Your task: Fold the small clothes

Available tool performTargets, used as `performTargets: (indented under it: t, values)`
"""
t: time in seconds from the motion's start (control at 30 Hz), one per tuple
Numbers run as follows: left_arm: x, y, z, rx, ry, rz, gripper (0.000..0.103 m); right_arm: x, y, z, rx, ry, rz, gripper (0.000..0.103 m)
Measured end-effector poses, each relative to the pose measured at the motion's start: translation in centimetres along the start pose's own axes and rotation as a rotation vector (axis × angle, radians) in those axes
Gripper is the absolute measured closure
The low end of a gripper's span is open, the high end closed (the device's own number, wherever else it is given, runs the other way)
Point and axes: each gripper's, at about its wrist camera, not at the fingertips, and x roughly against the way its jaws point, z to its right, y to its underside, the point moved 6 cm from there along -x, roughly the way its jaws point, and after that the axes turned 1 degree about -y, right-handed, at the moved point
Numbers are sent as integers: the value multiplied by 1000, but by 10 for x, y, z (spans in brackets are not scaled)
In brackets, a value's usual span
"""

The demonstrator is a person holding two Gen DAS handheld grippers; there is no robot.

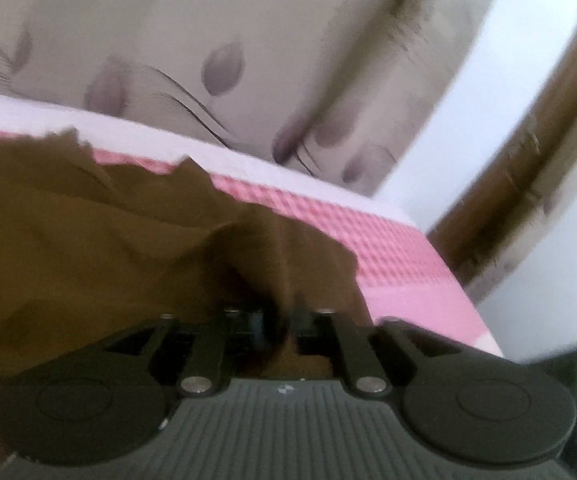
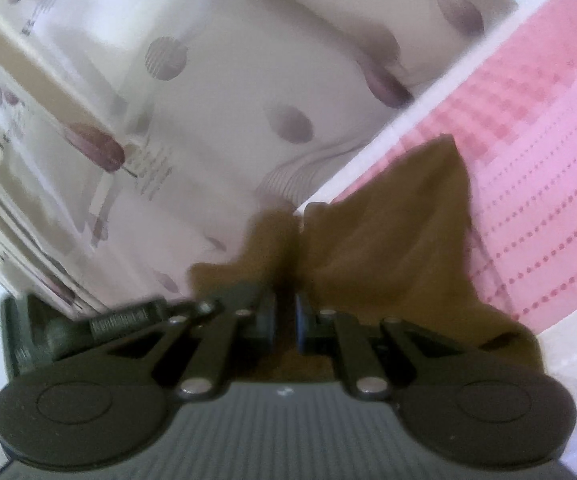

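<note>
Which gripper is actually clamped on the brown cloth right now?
The right gripper: its jaws stand pinched together with the brown cloth bunched between them. The left gripper shows a gap between its jaws, cloth only draped there.

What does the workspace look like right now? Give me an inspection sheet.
Surface: pink checked bed cover, white band along its far edge.
Job's things: brown garment, crumpled on the cover, not yet folded.
Clutter: nothing seen.
Grippers: left claw has brown cloth between its fingers, grip unclear through blur; right claw shut on a bunch of the garment.
Cables: nothing seen.
Surroundings: cream curtain with purple leaf print, white wall, brown wooden frame.
</note>
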Motion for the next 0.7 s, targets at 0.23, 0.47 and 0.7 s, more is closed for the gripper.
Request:
performTargets:
  t: [0.23,0.47,0.7]
  values:
    - [57,15,0,-65,5,179,0,-1,-13,14,-128,-62,16,45]
    - [137,10,-59,-105,-201,347,0,-14,-25,6,-94,46,-25,40]
    - [159,30,-143,27,-339,291,1,-55,-19,0,67,215,-141,80]
